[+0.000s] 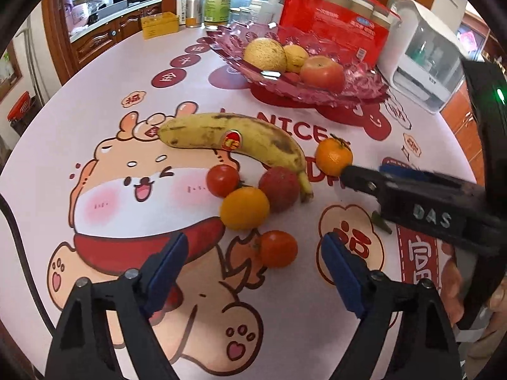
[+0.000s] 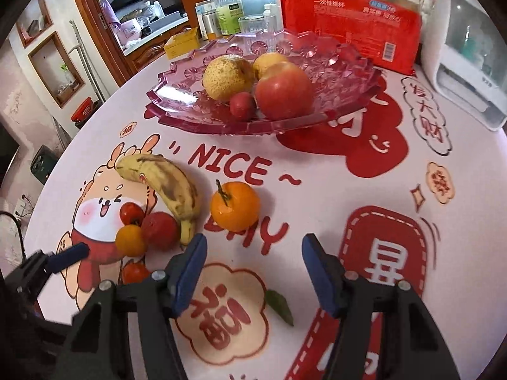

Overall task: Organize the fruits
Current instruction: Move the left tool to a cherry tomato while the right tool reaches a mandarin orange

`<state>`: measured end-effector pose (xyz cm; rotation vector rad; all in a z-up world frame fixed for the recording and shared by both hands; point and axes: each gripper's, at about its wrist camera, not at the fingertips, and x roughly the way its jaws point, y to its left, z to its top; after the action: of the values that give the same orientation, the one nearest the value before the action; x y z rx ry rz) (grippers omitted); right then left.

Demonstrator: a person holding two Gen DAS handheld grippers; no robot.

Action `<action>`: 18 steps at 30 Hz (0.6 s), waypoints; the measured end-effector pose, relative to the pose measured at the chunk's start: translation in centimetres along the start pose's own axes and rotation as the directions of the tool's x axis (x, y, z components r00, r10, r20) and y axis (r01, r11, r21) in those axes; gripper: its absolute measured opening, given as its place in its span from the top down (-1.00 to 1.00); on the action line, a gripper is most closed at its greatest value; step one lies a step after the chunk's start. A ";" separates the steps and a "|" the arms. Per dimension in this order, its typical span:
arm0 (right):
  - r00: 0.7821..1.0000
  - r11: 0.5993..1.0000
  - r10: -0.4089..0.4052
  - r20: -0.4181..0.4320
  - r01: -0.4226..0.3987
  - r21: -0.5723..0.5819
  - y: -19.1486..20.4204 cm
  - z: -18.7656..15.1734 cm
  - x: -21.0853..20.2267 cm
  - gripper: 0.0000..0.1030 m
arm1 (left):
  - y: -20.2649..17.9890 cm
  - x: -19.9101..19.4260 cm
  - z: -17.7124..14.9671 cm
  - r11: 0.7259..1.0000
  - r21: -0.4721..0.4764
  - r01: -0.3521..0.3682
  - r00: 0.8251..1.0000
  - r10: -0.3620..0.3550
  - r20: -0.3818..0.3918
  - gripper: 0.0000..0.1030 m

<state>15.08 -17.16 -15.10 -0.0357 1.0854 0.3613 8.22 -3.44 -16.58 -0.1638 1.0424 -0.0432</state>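
Note:
A spotted banana (image 1: 234,139) (image 2: 164,183) lies on the printed tablecloth. Below it sit a red tomato (image 1: 222,180), a yellow-orange fruit (image 1: 244,208), a red lychee (image 1: 279,189) and another red tomato (image 1: 278,249). A mandarin (image 1: 333,155) (image 2: 234,206) lies to the right of the banana. A pink glass fruit dish (image 1: 358,87) (image 2: 177,95) holds a pear, a lemon, an apple and a small red fruit. My left gripper (image 1: 253,272) is open, just short of the near tomato. My right gripper (image 2: 252,269) is open, just short of the mandarin.
A red package (image 2: 348,28), bottles (image 2: 228,9), a yellow tin (image 1: 157,24) and a white appliance (image 2: 465,57) stand behind the dish. A green leaf (image 2: 279,307) lies on the cloth between my right fingers. The table edge curves along the left.

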 end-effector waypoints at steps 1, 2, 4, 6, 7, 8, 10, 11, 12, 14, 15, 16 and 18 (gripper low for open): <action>1.000 1.000 0.001 -0.001 -0.001 0.001 0.1 0.1 0.3 -0.21 | -0.1 0.2 -0.1 1.000 0.005 0.001 1.000 -0.001 -0.005 -0.54; 1.000 1.000 0.004 -0.002 -0.004 0.004 0.2 0.1 0.5 -0.21 | -0.4 0.5 -0.1 1.000 0.012 0.000 1.000 0.001 -0.012 -0.48; 1.000 1.000 0.014 -0.003 -0.014 0.017 0.1 0.4 0.9 -0.21 | -0.6 0.9 -0.3 1.000 0.015 -0.003 1.000 0.003 -0.020 -0.40; 1.000 0.999 0.021 -0.001 -0.021 0.028 0.0 0.9 1.5 -0.21 | -0.8 1.2 -0.4 1.000 0.013 -0.001 1.000 0.001 -0.027 -0.32; 1.000 0.999 0.020 0.000 -0.020 0.029 0.2 0.9 1.6 -0.21 | -0.9 1.4 -0.4 1.000 0.011 0.002 1.000 -0.001 -0.029 -0.27; 1.000 0.999 0.018 0.001 -0.018 0.032 0.2 1.0 1.8 -0.21 | -1.0 1.5 -0.5 1.000 0.012 0.001 1.000 -0.001 -0.030 -0.22; 1.000 0.999 0.017 0.001 -0.017 0.038 0.2 1.4 2.4 -0.21 | -1.1 1.7 -0.5 1.000 0.014 -0.001 0.999 0.001 -0.032 -0.11; 1.000 0.999 0.018 0.002 -0.018 0.040 0.2 1.4 2.4 -0.21 | -1.2 1.9 -0.5 1.000 0.015 -0.002 0.999 0.003 -0.037 -0.04; 1.000 0.999 0.017 0.004 -0.017 0.041 0.2 1.6 2.7 -0.21 | -1.2 1.9 -0.6 1.000 0.017 -0.004 0.999 0.004 -0.040 -0.02; 1.000 0.999 0.020 0.006 -0.021 0.039 0.3 1.6 2.8 -0.15 | -1.6 2.1 -0.7 0.999 0.032 -0.015 0.999 0.016 -0.037 0.09; 1.000 0.999 0.027 0.007 -0.027 0.038 0.4 1.7 3.0 -0.12 | -1.7 2.1 -0.7 0.999 0.039 -0.019 0.999 0.021 -0.035 0.12; 1.000 0.999 0.030 0.006 -0.030 0.035 0.5 1.8 3.1 -0.04 | -1.8 2.1 -0.7 0.999 0.043 -0.019 0.999 0.020 -0.035 0.20; 0.999 0.999 0.035 0.002 -0.035 0.023 0.8 1.8 3.3 0.08 | -2.1 2.1 -0.7 0.998 0.052 -0.020 0.999 0.022 -0.033 0.25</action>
<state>17.71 -15.16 -17.04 0.0045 1.0897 0.3802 8.74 -5.84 -18.40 -0.1050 1.0756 -0.0539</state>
